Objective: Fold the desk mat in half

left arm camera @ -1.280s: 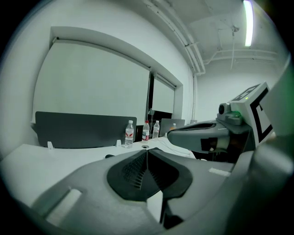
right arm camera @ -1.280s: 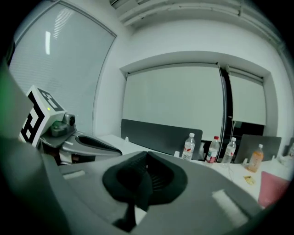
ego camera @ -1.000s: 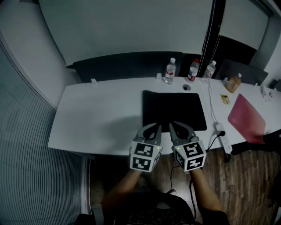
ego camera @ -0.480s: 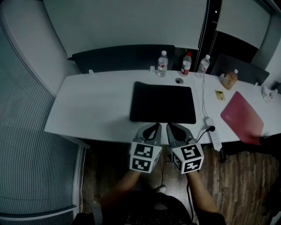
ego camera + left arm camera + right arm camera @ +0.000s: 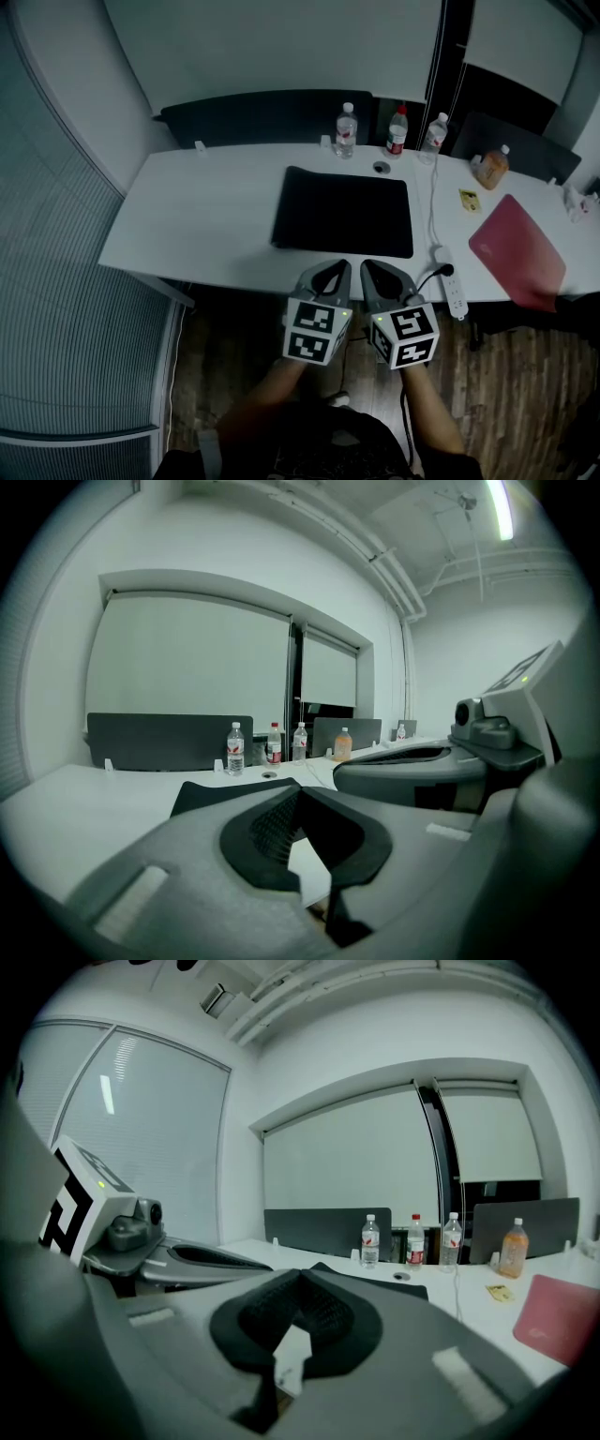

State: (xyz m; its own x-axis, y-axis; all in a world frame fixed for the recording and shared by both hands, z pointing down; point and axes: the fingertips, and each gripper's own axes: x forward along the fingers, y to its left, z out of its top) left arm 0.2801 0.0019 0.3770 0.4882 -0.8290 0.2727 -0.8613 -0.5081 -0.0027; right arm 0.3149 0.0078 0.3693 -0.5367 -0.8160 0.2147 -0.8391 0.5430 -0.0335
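Note:
The black desk mat (image 5: 343, 212) lies flat and unfolded on the white table (image 5: 206, 216). My left gripper (image 5: 338, 268) and right gripper (image 5: 367, 268) are held side by side at the table's near edge, just short of the mat's near edge. Both are shut with nothing between the jaws. In the left gripper view the shut left gripper (image 5: 298, 793) points toward the mat (image 5: 211, 794). The right gripper view shows the shut right gripper (image 5: 300, 1275) with the mat (image 5: 398, 1289) beyond it.
Three water bottles (image 5: 346, 129) (image 5: 397, 130) (image 5: 433, 133) and an orange drink bottle (image 5: 491, 166) stand along the table's far side. A red flat case (image 5: 521, 249) lies at the right, with a power strip (image 5: 450, 286) and cable. A dark partition (image 5: 262, 117) stands behind the table.
Both grippers have drawn back from over the mat's near edge to the table's front edge. Both stayed shut, and the mat has not moved.

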